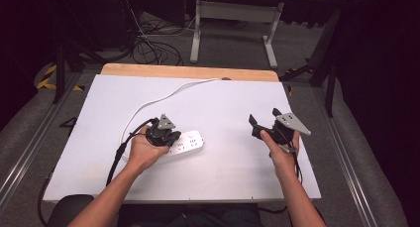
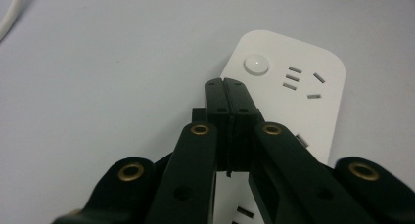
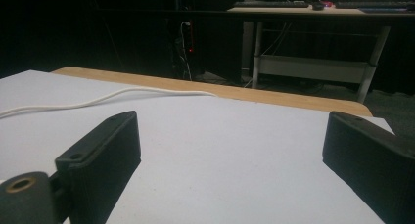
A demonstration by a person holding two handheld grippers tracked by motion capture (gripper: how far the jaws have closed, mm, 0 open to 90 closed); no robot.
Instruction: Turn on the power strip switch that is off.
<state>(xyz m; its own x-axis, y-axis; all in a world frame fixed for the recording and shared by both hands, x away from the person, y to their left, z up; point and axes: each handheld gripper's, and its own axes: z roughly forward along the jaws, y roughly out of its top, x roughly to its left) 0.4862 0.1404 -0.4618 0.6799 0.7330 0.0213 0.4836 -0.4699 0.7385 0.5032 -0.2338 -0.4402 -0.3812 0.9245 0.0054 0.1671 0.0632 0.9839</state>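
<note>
your left claw (image 2: pixel 226 82) is pressed together over one white power strip (image 2: pixel 303 87) with one round button (image 2: pixel 256 64); your right claw (image 3: pixel 230 150) is spread above the surface (image 3: pixel 220 136).

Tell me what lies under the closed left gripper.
Under the left gripper lies a white plastic power strip with a round button, flat on the white table. Its near sockets are hidden by the jaws.

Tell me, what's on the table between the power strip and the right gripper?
Nothing: in the high view, bare white table lies between the power strip and the right gripper.
</note>
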